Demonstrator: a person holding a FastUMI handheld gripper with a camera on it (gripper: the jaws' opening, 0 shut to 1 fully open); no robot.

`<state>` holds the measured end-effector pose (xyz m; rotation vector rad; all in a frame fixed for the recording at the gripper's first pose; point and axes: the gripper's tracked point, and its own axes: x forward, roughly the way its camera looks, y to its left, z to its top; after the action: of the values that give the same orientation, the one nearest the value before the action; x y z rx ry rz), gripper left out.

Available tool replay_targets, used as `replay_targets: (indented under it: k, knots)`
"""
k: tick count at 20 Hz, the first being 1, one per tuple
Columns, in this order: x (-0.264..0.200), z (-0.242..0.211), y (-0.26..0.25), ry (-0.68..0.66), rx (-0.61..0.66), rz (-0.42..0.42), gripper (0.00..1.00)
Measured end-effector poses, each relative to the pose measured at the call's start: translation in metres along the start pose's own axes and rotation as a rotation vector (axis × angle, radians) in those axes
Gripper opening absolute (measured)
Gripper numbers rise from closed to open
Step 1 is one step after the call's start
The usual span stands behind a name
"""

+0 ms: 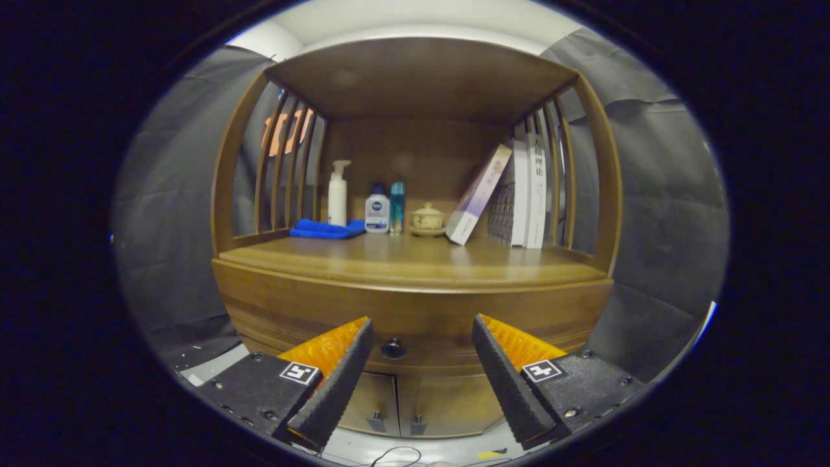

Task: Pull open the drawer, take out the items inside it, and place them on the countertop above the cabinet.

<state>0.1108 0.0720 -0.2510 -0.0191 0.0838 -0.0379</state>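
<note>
A wooden cabinet stands ahead of me with its drawer front (415, 327) closed flush under the countertop (415, 263). A dark round knob (393, 349) sits on the drawer front, a little left of the middle between my fingers and beyond their tips. My gripper (421, 332) is open, its fingers spread wide and holding nothing. The drawer's contents are hidden.
On the countertop's back stand a white pump bottle (338, 193), a folded blue cloth (326, 229), two small bottles (377, 212), a lidded ceramic cup (428, 218) and several books (525, 191) leaning at the right. Two lower cabinet doors (402, 405) are shut. A shelf roof (421, 74) spans overhead.
</note>
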Motion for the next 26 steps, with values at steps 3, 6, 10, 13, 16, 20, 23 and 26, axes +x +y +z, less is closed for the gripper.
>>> replay_targets:
  k: [3,6,10,13,16,20,23,26]
  knots:
    - [0.021,-0.016,0.010,0.024,-0.008,-0.019,0.92]
    - [0.034,-0.031,0.014,0.059,-0.010,-0.032,0.85]
    - [0.043,-0.039,0.012,0.077,0.051,-0.051,0.69]
    - [0.043,-0.041,0.019,0.071,0.072,-0.020,0.54]
    - [0.043,-0.041,0.018,0.067,0.083,-0.029,0.35]
    - [0.042,-0.041,0.020,0.087,0.076,-0.016,0.25]
    - [0.041,-0.041,0.019,0.094,0.068,-0.014,0.24]
    - [0.026,-0.044,0.018,0.093,0.048,-0.017,0.24]
